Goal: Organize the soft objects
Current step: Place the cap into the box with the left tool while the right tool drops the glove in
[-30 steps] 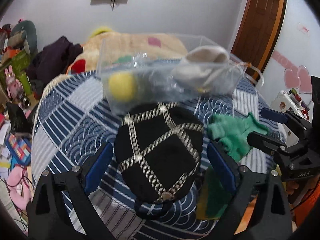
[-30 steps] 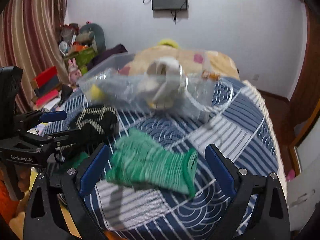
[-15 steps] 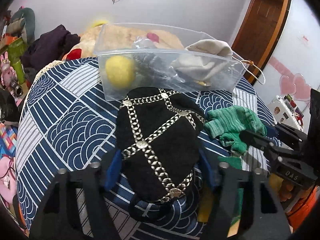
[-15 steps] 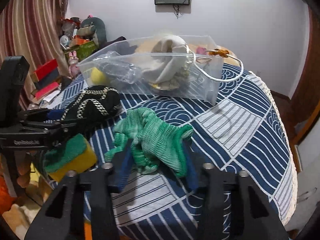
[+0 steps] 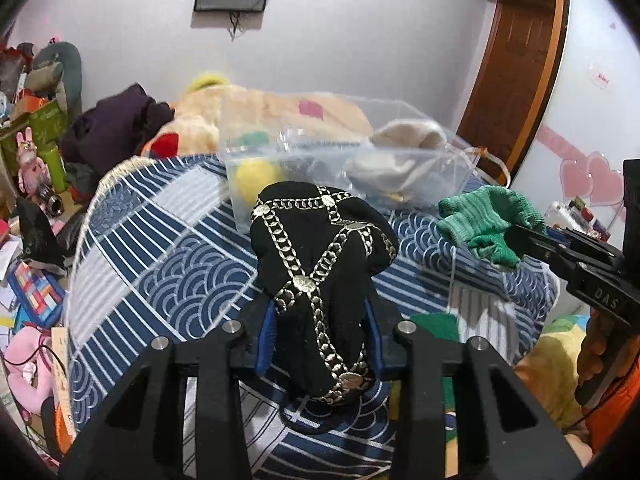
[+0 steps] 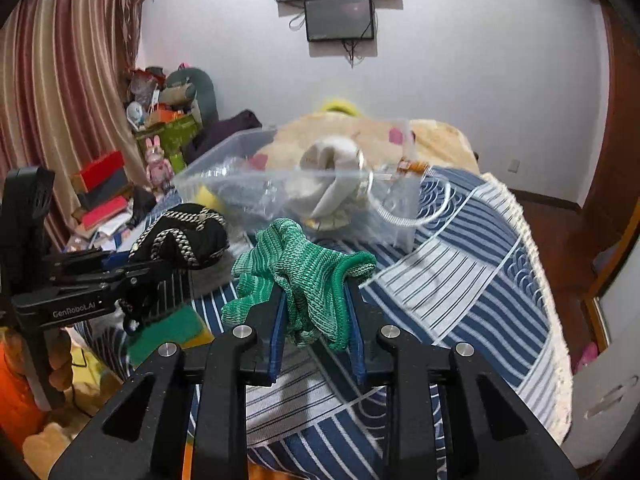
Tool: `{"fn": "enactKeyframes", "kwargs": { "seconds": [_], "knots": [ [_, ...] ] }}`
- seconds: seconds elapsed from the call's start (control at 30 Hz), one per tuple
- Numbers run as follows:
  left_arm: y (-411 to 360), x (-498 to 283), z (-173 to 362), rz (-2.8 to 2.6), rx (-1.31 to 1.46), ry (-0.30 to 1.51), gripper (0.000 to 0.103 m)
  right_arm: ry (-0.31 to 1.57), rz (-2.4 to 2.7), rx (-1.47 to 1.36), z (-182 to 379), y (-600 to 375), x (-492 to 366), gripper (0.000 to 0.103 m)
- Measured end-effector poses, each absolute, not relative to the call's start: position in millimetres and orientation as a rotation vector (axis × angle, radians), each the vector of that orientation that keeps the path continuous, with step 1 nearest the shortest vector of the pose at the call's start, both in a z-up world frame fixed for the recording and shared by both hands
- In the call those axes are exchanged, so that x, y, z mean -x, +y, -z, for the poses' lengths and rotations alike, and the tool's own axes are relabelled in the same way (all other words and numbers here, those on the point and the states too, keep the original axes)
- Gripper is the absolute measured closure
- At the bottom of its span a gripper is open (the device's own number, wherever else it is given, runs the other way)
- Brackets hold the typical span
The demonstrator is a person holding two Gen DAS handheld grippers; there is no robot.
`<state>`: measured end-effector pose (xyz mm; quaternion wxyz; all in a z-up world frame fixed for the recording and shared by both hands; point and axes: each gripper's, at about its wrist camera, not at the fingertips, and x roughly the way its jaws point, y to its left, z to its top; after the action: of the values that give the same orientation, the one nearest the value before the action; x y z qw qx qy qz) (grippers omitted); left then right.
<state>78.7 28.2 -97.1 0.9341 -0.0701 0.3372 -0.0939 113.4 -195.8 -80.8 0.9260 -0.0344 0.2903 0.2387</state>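
My left gripper [image 5: 320,340] is shut on a black cap with silver chains [image 5: 316,264] and holds it lifted above the blue patterned bedspread [image 5: 168,264]. The cap also shows in the right wrist view [image 6: 180,236]. My right gripper [image 6: 316,332] is shut on a green knitted glove [image 6: 308,276], also lifted; the glove shows in the left wrist view [image 5: 488,220]. A clear plastic bin [image 5: 344,160] stands behind both, holding a yellow ball [image 5: 254,176] and a beige cloth [image 5: 400,148].
A green and yellow sponge [image 6: 168,332] lies on the bedspread near its left edge. A beige plush toy [image 5: 260,108] and dark clothes [image 5: 116,128] lie behind the bin. Cluttered boxes and toys [image 6: 132,168] stand by the curtain. A wooden door [image 5: 508,64] is at the right.
Both grippers closed, the left on the cap and the right on the glove, and both lifted their items off the bedspread.
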Motion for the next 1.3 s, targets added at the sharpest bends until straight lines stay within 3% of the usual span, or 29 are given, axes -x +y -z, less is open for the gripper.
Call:
{"fn": "enactKeyframes", "kwargs": {
  "seconds": [0.6,1.3],
  "knots": [
    [40,-100,24,0.159,0.115,0.494,0.066,0.410,-0.446,-0.009,20,-192,-146,0.079],
    [24,-210,52,0.136,0.129,0.627,0.066,0.562,-0.446,0.053,54,-146,-212,0.079]
  ]
}}
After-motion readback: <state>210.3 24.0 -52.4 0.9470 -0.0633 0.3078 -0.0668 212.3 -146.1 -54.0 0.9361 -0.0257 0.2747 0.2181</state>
